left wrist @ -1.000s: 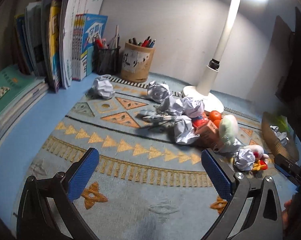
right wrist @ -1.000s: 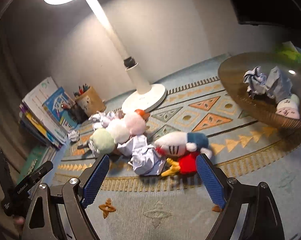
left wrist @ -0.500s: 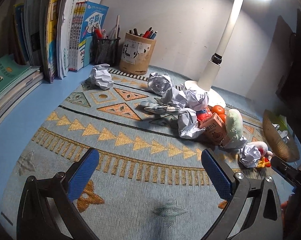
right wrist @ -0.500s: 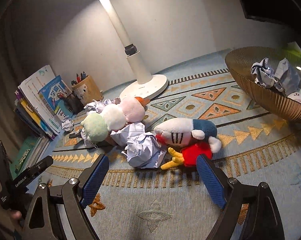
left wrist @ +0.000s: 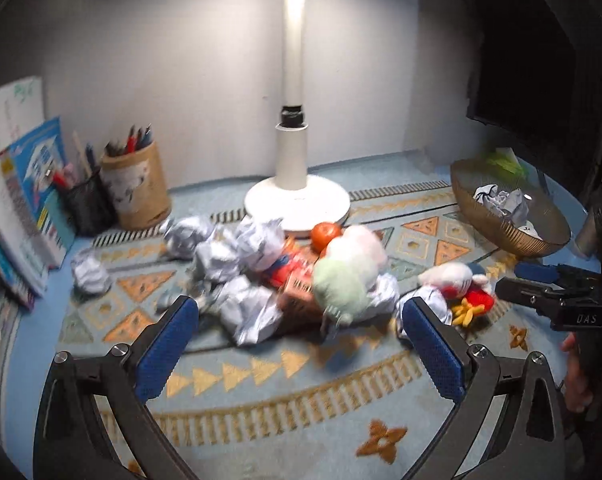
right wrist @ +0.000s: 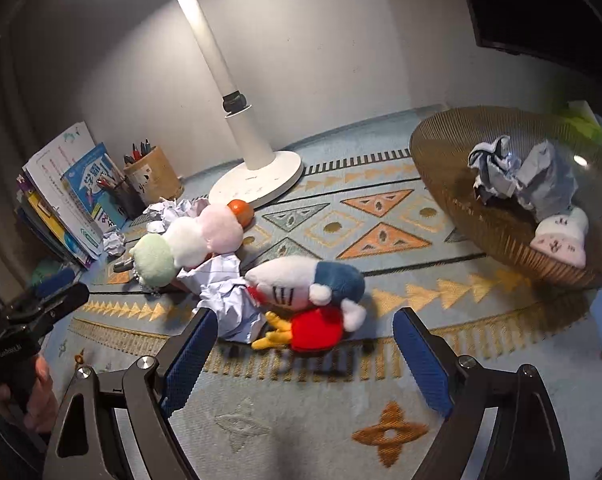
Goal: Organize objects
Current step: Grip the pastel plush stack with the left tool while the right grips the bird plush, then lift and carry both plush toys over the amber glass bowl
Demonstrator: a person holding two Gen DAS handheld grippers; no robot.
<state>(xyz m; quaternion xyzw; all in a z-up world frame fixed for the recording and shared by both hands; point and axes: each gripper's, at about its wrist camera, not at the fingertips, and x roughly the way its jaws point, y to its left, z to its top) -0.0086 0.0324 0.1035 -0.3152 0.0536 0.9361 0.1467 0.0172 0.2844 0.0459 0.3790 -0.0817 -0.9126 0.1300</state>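
Observation:
A pile lies on the patterned rug: several crumpled paper balls, a plush of green, white and pink balls, an orange, and a white, blue and red duck plush. A woven basket at the right holds crumpled paper and a pale plush. My left gripper is open and empty, just in front of the pile. My right gripper is open and empty, its fingers on either side of the duck plush.
A white lamp base stands behind the pile. A pencil cup, a black mesh pen holder and upright books are at the left. A dark monitor is at the right.
My left gripper has swung right and closer, facing the pile and lamp. My right gripper has moved nearer, and its fingers now flank the duck plush.

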